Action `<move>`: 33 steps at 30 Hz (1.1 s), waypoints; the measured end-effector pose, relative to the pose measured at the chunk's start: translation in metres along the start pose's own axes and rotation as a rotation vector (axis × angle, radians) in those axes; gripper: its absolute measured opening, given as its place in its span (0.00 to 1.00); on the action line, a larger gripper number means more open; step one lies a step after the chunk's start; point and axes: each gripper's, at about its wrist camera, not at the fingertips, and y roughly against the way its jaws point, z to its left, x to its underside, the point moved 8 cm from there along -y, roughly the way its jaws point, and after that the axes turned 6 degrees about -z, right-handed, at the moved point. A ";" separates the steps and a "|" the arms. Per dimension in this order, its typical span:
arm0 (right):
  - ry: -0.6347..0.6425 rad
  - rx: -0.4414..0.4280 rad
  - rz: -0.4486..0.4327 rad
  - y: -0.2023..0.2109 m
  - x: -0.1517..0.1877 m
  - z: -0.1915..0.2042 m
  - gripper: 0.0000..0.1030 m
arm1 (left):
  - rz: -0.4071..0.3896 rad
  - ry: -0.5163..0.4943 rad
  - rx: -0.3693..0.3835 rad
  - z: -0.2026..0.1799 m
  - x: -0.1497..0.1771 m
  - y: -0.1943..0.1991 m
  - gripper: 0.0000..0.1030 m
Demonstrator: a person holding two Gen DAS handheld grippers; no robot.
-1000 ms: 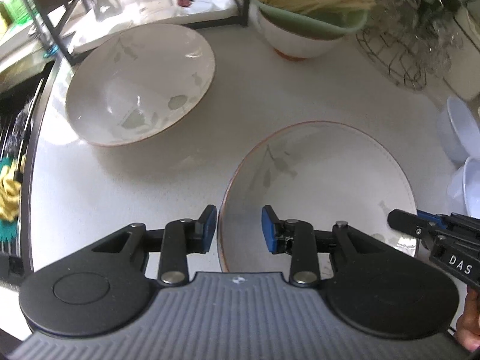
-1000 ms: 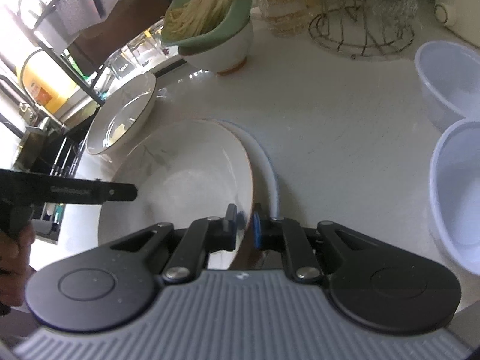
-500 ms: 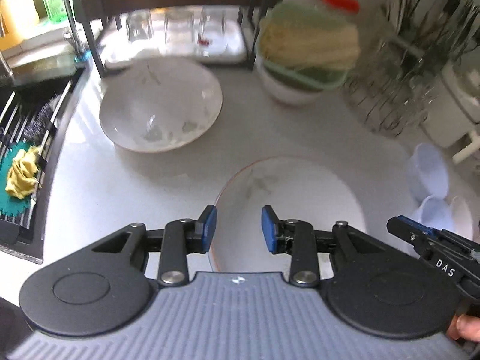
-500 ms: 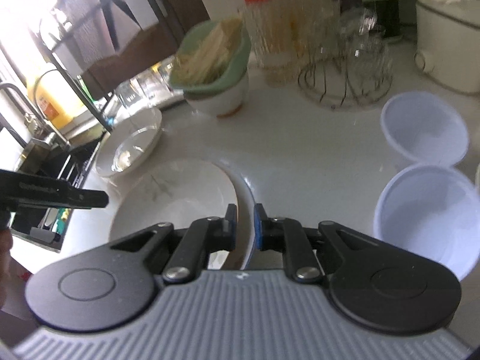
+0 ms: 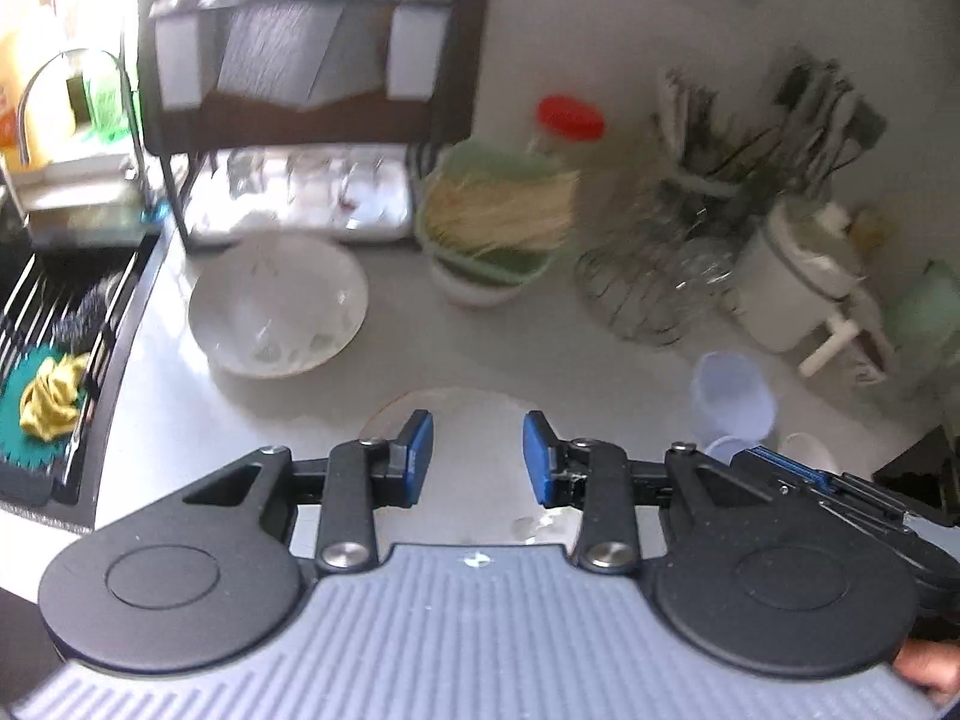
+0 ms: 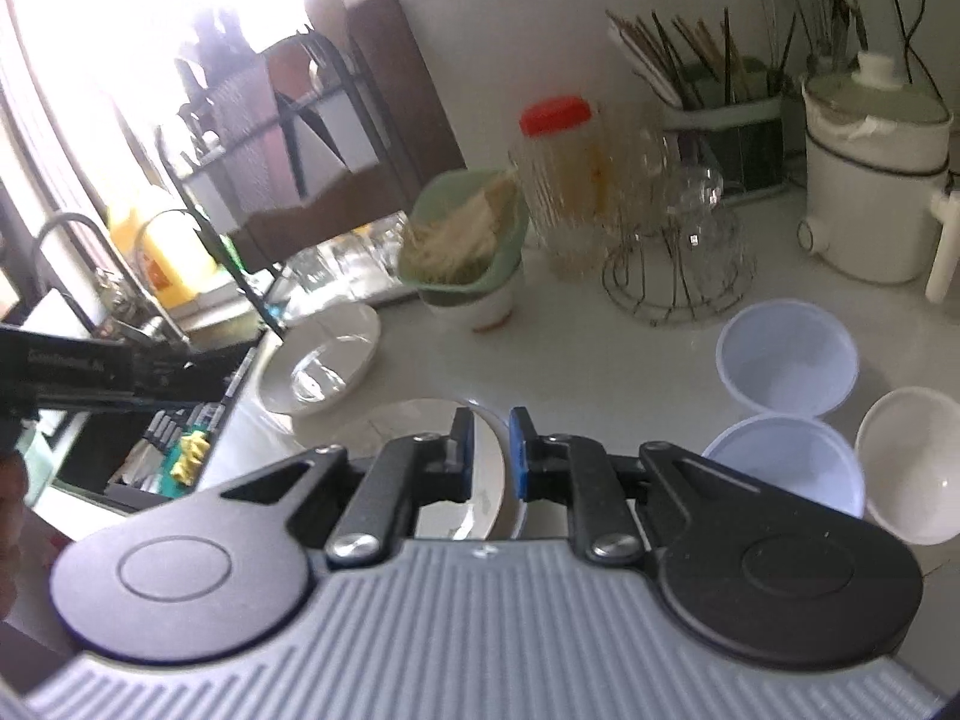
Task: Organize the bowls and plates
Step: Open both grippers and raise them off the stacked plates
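Note:
My right gripper (image 6: 491, 444) is shut on the near rim of a shallow white plate with a brown edge (image 6: 408, 420), which hangs tilted above the counter. In the left wrist view the same plate (image 5: 462, 414) shows beyond my left gripper (image 5: 477, 456), whose blue pads stand apart and press on nothing. The right gripper (image 5: 750, 459) reaches in from the right there. A second white leaf-patterned bowl (image 5: 279, 306) (image 6: 321, 360) rests on the counter to the left, near the sink. The left gripper (image 6: 198, 387) shows at the left edge of the right wrist view.
Two lavender bowls (image 6: 786, 354) (image 6: 786, 462) and a white bowl (image 6: 912, 468) sit at the right. A green bowl of noodles (image 5: 492, 222), a wire glass rack (image 6: 678, 276), a white pot (image 6: 870, 180) and a dish rack (image 5: 300, 90) line the back. The sink (image 5: 42, 360) lies left.
Both grippers have risen and tipped back from the counter, so more of the wall and racks shows. The plate has come up with the right gripper. The left jaws have kept their gap.

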 end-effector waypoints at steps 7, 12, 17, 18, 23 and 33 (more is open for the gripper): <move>-0.003 0.004 -0.092 0.054 -0.023 -0.002 0.15 | -0.044 -0.005 0.025 -0.029 0.005 0.037 0.37; 0.028 -0.006 -0.097 0.075 -0.017 0.002 0.15 | -0.057 -0.018 0.003 -0.039 0.024 0.054 0.38; 0.041 -0.028 -0.113 0.098 -0.009 0.009 0.15 | -0.073 -0.036 -0.029 -0.042 0.042 0.068 0.47; 0.053 -0.028 -0.113 0.102 -0.008 0.011 0.15 | -0.074 -0.037 -0.035 -0.042 0.045 0.071 0.48; 0.101 -0.029 -0.113 0.115 0.000 0.017 0.15 | -0.081 -0.026 -0.018 -0.047 0.057 0.081 0.64; 0.108 0.008 -0.138 0.128 0.006 0.005 0.87 | -0.133 -0.023 -0.020 -0.045 0.068 0.098 0.87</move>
